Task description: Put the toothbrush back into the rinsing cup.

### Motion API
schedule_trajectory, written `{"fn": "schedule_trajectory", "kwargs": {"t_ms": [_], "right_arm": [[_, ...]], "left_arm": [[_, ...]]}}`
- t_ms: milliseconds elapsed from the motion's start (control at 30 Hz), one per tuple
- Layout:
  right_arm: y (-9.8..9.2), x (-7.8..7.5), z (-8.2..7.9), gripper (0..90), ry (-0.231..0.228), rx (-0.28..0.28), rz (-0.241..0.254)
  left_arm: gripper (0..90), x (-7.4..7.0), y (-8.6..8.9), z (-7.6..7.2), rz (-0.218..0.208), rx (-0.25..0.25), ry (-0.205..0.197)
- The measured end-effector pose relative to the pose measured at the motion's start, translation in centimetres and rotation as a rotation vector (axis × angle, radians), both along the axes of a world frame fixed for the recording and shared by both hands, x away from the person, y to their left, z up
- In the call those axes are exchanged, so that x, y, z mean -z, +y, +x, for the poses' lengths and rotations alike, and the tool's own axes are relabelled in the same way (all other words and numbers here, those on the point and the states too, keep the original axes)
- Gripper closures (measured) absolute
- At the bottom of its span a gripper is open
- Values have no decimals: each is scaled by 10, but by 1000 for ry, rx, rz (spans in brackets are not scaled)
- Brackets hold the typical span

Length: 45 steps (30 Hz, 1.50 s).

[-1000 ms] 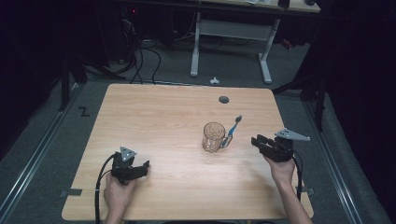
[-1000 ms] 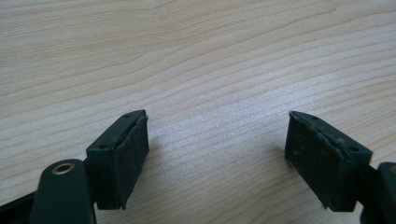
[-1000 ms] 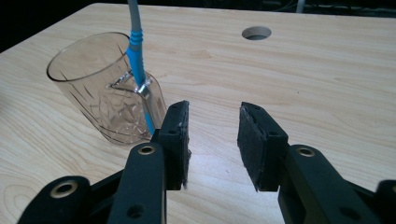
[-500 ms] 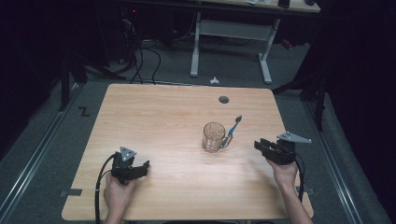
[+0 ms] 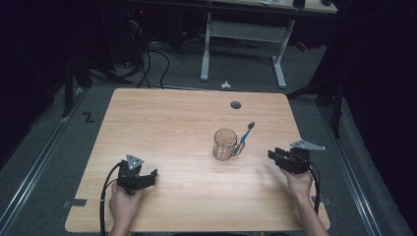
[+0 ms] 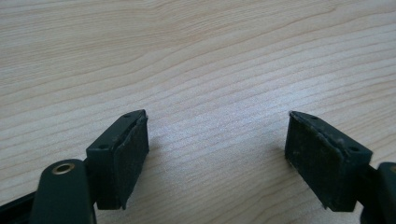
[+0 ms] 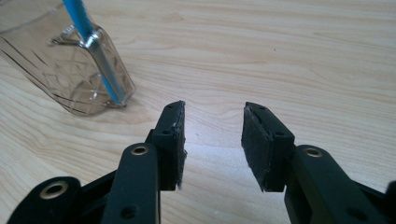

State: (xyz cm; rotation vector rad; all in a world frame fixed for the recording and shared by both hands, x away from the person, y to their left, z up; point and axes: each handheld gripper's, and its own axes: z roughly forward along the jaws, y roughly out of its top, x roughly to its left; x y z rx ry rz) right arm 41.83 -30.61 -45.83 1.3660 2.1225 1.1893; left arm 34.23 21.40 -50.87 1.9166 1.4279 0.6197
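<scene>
Standing right of centre on the desk (image 5: 162, 128): clear glass cup (image 5: 225, 144) with a blue toothbrush (image 5: 243, 139) leaning out over its rim. Round grommet hole (image 5: 235, 104) near the far edge. Right hand-held gripper (image 5: 275, 156) near the cup, apart from it, jaws just opening, nothing between. Left hand-held gripper (image 5: 149, 177) jaws wide, empty, at the near edge. Bare wood lies open between them.

Left gripper (image 6: 217, 144) fingers (image 6: 123, 158) spread over bare table (image 6: 210, 56).
</scene>
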Motion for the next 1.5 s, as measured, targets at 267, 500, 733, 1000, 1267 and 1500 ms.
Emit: {"fn": "schedule_trajectory", "kwargs": {"t_ms": [267, 500, 733, 1000, 1267, 1500], "right_arm": [[-6, 9, 0, 592, 25, 21, -5], [-7, 18, 3, 582, 49, 37, -37], [-4, 22, 5, 578, 53, 37, -70], [1, 27, 7, 562, 56, 29, -100], [7, 32, 9, 538, 41, 33, -129], [13, 38, 11, 528, 43, 36, -170]], "left_arm": [[222, 0, 0, 0, 0, 0, 0], [222, 0, 0, 0, 0, 0, 0], [222, 0, 0, 0, 0, 0, 0], [222, 0, 0, 0, 0, 0, 0], [222, 0, 0, 0, 0, 0, 0], [222, 0, 0, 0, 0, 0, 0]]}}
